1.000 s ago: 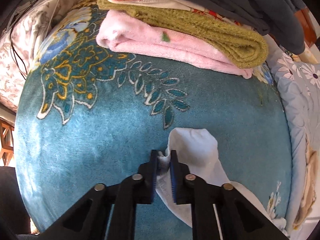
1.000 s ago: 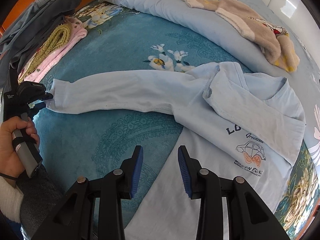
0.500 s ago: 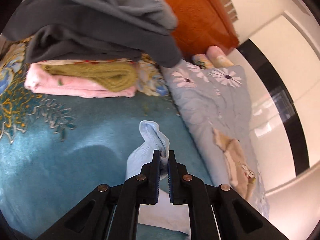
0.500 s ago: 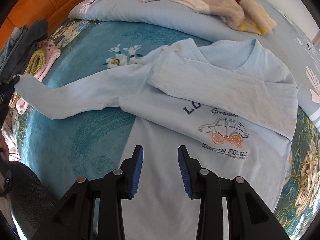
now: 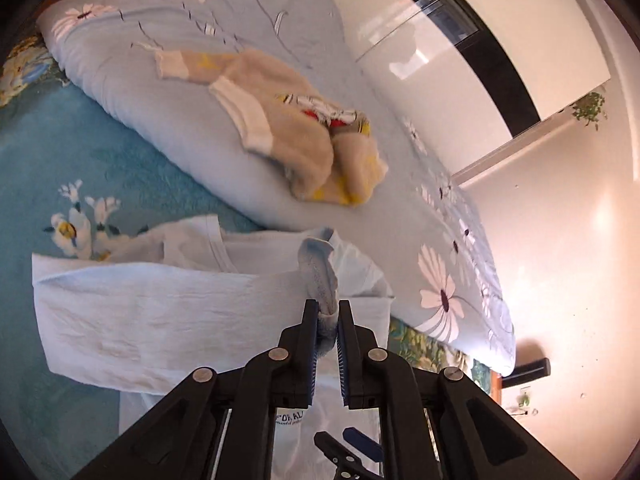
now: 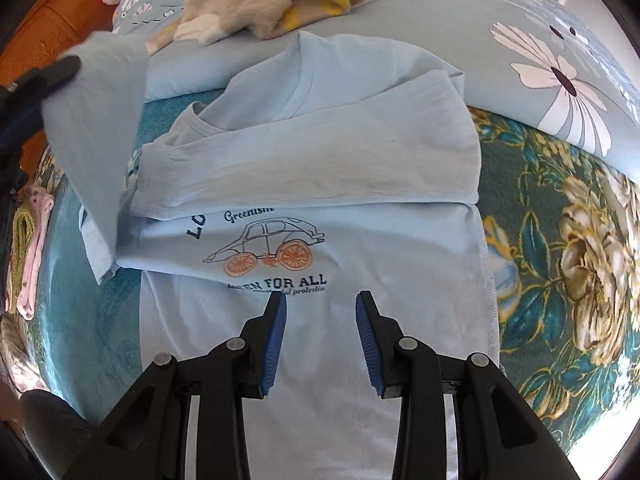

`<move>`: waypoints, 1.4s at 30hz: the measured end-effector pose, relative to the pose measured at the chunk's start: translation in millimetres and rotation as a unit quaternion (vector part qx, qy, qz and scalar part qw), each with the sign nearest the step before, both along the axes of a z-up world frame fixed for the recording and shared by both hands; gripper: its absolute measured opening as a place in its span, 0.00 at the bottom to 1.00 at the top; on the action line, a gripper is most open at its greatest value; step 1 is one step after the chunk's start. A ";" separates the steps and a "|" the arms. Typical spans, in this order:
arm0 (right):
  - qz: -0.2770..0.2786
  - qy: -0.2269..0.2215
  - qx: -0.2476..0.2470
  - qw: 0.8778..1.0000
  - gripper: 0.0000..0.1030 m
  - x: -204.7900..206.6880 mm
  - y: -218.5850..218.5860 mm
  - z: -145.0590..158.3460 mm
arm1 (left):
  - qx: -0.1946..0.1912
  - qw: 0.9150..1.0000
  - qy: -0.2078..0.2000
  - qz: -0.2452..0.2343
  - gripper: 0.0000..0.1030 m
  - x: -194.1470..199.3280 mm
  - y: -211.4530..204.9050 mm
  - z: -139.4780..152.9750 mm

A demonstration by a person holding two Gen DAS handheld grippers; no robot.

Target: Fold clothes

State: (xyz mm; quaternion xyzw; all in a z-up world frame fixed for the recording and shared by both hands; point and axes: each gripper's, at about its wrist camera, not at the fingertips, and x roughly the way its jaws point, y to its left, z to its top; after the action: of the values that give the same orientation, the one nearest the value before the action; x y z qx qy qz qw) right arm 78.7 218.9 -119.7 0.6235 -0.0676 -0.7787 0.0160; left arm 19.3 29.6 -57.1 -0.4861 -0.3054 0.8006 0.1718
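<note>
A light blue long-sleeved shirt with a car print lies face up on the teal blanket, one sleeve folded across its chest. My left gripper grips the cuff of the other sleeve; its jaws are opening, with the cuff still between the pads. The right wrist view shows that sleeve lifted in the air at the left, hanging from the left gripper. My right gripper hovers open over the shirt's lower front with nothing between its fingers.
A beige fleece garment lies crumpled on the pale blue daisy duvet behind the shirt. Folded pink and green clothes sit at the far left by the orange wooden headboard. The bed's edge and a glossy floor are at the right.
The left gripper has carried the cuff up off the blanket and across toward the shirt's body, rolling as it went. The right gripper has slid over the shirt's lower front.
</note>
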 end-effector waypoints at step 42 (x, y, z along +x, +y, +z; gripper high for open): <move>0.007 0.064 -0.258 0.964 0.05 -110.9 -47.4 18.3 | -0.006 0.979 -0.144 0.145 0.60 91.4 -149.5 -117.4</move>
State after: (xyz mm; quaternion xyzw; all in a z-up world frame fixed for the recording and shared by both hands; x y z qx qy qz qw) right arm -32.2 171.5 -101.4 0.5477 -0.2609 -0.7729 0.1859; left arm 110.7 -119.9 -174.6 -0.5480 -0.3900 0.7400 0.0050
